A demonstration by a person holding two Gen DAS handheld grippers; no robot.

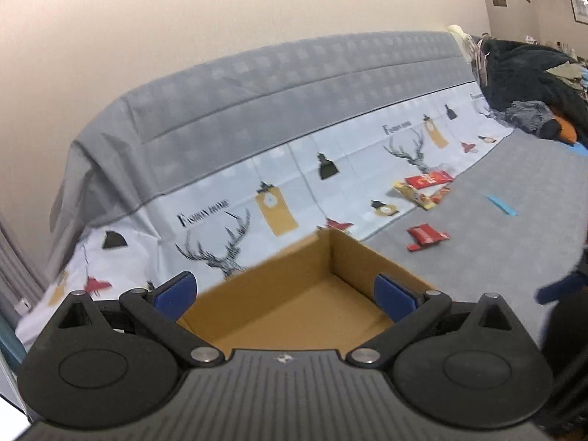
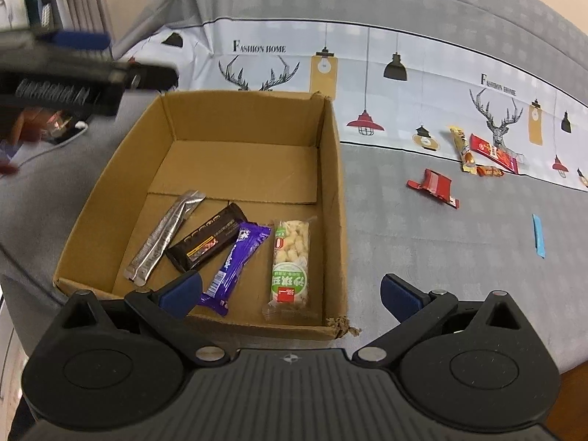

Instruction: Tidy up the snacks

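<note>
An open cardboard box stands on a grey cloth. In it lie a silver stick pack, a dark brown bar, a purple bar and a green-labelled puffed rice bar. My right gripper is open above the box's near wall, holding nothing. My left gripper is open over the box, and shows blurred at the right wrist view's upper left. Loose snacks lie beyond: a red packet, a yellow stick, a red bar, a small orange packet.
A blue strip lies on the cloth right of the box. A printed sheet with deer and lamps covers the sofa back. Dark clothing is piled at the far right in the left wrist view. A cable lies left of the box.
</note>
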